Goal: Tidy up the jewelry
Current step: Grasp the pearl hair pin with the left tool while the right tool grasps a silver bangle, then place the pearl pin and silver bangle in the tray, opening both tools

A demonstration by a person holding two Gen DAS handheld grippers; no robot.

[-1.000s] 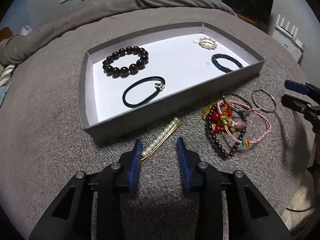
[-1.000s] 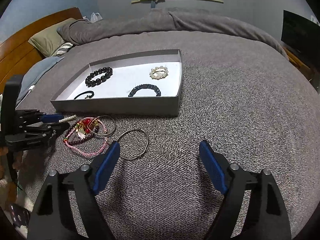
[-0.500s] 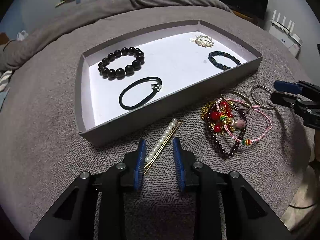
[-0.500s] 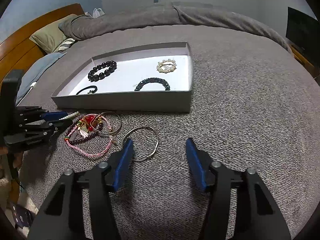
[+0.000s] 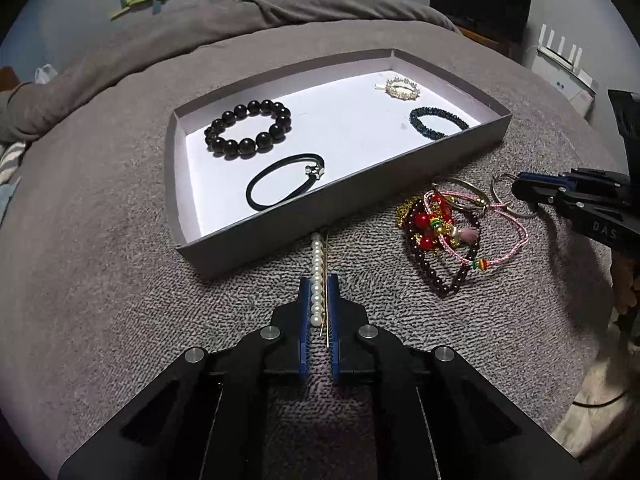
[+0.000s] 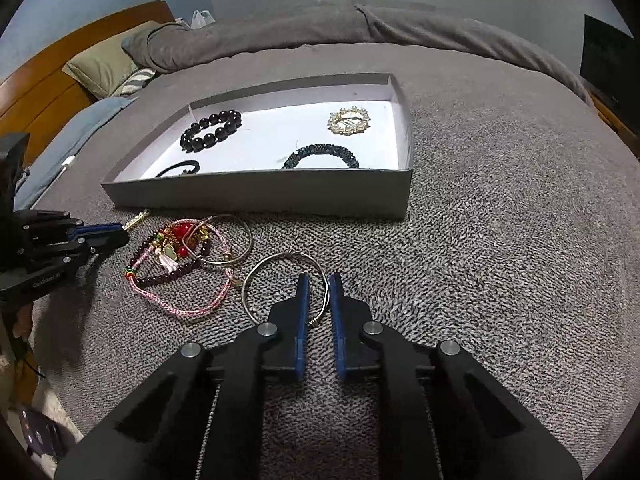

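Note:
A pearl hairpin (image 5: pixel 317 256) lies on the grey bedspread just in front of the grey tray (image 5: pixel 256 236). My left gripper (image 5: pixel 319 280) is closing its jaws on the pin's near end, and the blue pads press on it. My right gripper (image 6: pixel 319 278) is closing on the near side of a thin silver bangle (image 6: pixel 292 255), which sits between its pads. A tangle of bracelets (image 6: pixel 180 248) lies between the two grippers. In the tray are a black bead bracelet (image 5: pixel 248 130), a black hair tie (image 5: pixel 286 186), a gold brooch (image 5: pixel 402 89) and a dark blue bracelet (image 5: pixel 438 122).
Everything rests on a bed with a grey blanket (image 6: pixel 500 240). A pillow (image 6: pixel 100 68) and a wooden headboard (image 6: pixel 36 92) are at the far left in the right wrist view. A dark screen (image 5: pixel 480 4) and a white router (image 5: pixel 560 64) stand beyond the bed.
Both grippers have gone from wide open to shut, the left around the pearl hairpin, the right around the silver bangle's rim. Neither hand has shifted much.

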